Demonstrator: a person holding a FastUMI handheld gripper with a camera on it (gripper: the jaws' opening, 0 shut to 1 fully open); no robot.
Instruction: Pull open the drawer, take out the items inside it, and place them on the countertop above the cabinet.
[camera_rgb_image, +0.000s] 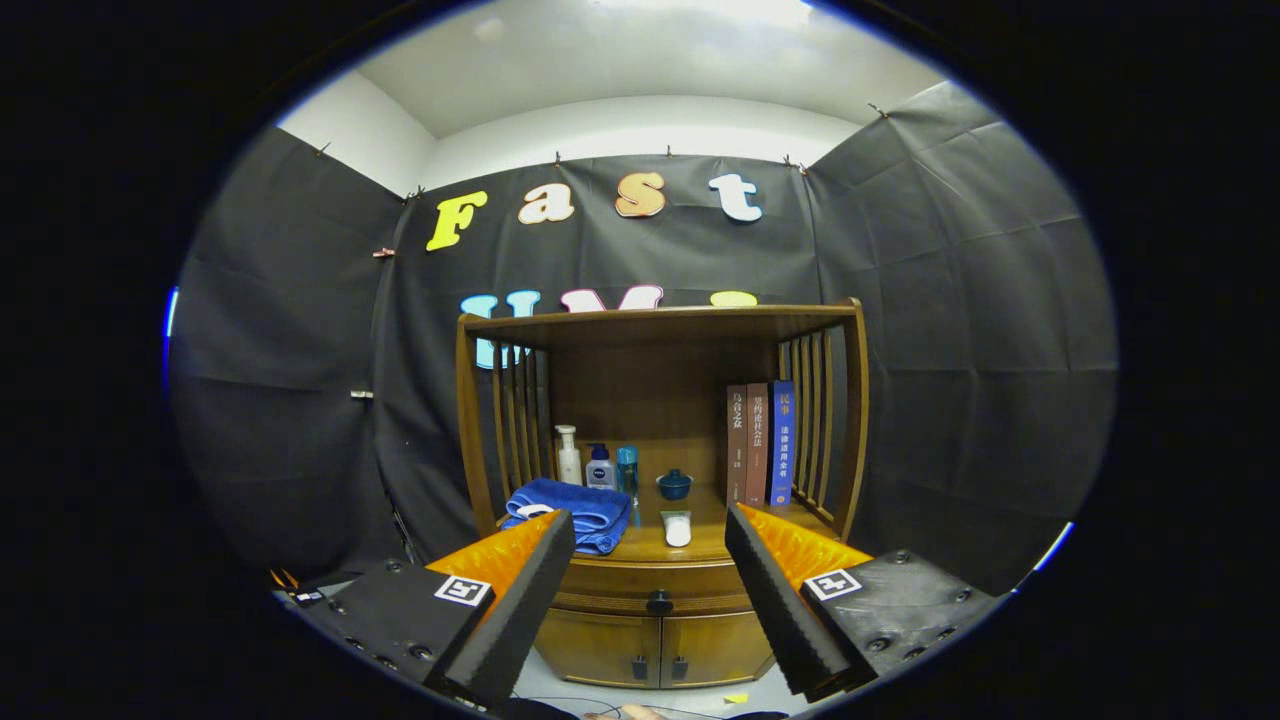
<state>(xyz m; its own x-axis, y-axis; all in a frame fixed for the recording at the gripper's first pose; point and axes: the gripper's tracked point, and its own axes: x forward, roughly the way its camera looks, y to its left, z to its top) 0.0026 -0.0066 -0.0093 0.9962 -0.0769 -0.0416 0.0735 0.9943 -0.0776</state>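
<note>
Gripper (650, 530): jaws wide, holding nothing. Drawer (655, 585): closed, beyond the jaws. Counter (700, 535): folded blue towel (570, 512), bottles, books.

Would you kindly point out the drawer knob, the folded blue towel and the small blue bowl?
drawer knob (659, 601), gripper view, knob's front face.
folded blue towel (580, 505), gripper view, top fold.
small blue bowl (674, 486), gripper view, its side.

Cabinet (655, 630) well beyond the spread, empty fingers of the gripper (650, 530), drawer (655, 585) closed beneath the countertop (710, 530), folded towel (575, 510) at left, bottles (598, 465) behind it, small bowl (674, 484) centre, books (760, 445) upright at right.
</note>
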